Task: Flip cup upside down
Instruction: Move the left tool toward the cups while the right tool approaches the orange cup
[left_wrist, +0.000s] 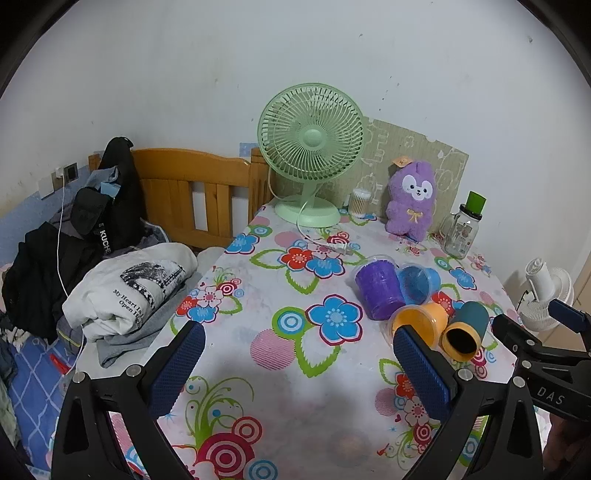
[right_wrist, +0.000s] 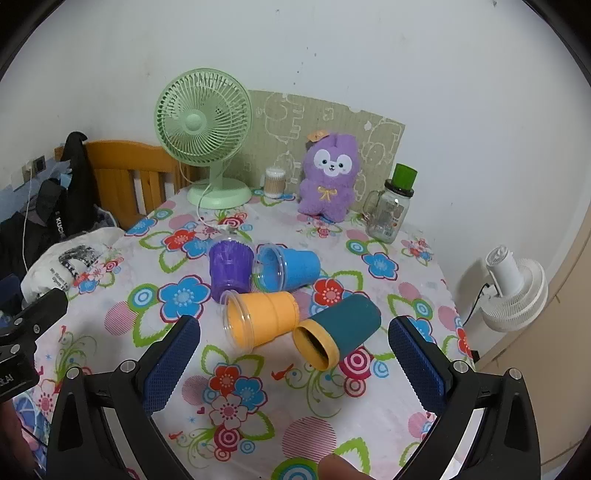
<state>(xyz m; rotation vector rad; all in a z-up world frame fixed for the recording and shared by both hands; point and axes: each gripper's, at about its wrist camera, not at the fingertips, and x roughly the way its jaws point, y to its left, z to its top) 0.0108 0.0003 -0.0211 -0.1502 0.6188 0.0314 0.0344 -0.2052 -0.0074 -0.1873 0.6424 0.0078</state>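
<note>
Several cups lie in a cluster on the floral table. A dark teal cup (right_wrist: 341, 332) with a yellow rim lies on its side, mouth toward me; it also shows in the left wrist view (left_wrist: 466, 330). An orange cup (right_wrist: 260, 319) lies on its side to its left. A blue cup (right_wrist: 290, 268) lies on its side behind. A purple cup (right_wrist: 229, 269) stands mouth up. My right gripper (right_wrist: 295, 365) is open, just in front of the teal and orange cups. My left gripper (left_wrist: 299, 365) is open and empty, left of the cluster.
A green desk fan (right_wrist: 205, 133), a cotton swab jar (right_wrist: 275, 182), a purple plush toy (right_wrist: 330, 173) and a glass jar with a green lid (right_wrist: 391, 206) stand along the table's back. A bed with clothes (left_wrist: 129, 291) lies left. A white fan (right_wrist: 513, 288) stands right.
</note>
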